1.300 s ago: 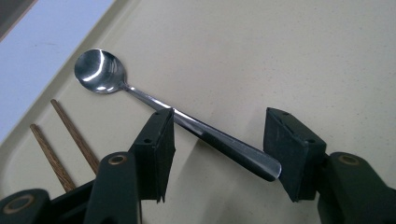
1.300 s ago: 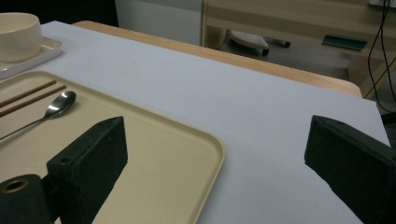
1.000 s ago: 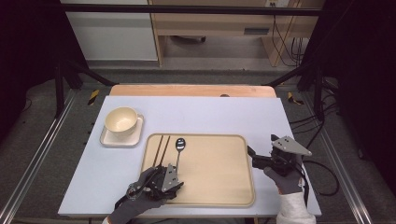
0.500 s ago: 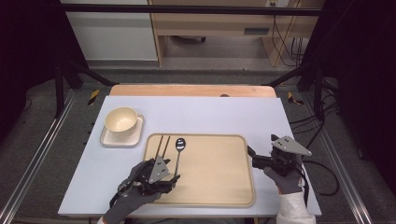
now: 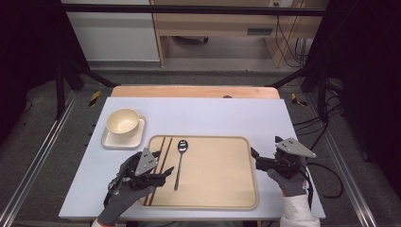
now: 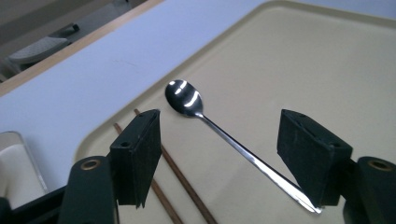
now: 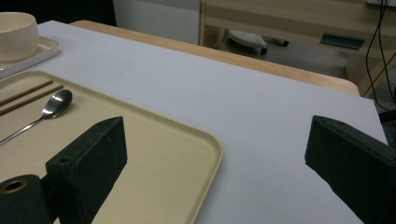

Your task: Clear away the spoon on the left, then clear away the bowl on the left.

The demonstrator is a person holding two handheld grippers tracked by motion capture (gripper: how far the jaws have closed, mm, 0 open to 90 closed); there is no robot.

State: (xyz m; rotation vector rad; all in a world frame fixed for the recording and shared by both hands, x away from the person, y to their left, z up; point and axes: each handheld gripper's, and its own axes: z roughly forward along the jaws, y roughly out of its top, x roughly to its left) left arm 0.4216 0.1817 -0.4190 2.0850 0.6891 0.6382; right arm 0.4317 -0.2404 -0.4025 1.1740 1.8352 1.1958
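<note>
The spoon [image 6: 219, 142], light, stiff and slippery, is seen lying on the tray [image 5: 222, 189] between the left gripper's [image 5: 163, 176] open fingers [image 6: 140, 156]; its thin handle is best gripped mid-length. The right gripper [image 5: 257, 160] is held open beside the tray.

A glossy, mirror-bright metal spoon [image 6: 187, 100] is seen on a smooth, matt beige plastic tray [image 6: 327, 70]. Two thin brown wooden chopsticks [image 6: 173, 186] and matt black gripper pads [image 6: 140, 154] are shown.

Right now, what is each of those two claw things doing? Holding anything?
Left gripper: open, empty, its fingers either side of the spoon handle.
Right gripper: open, empty, at the tray edge.
</note>
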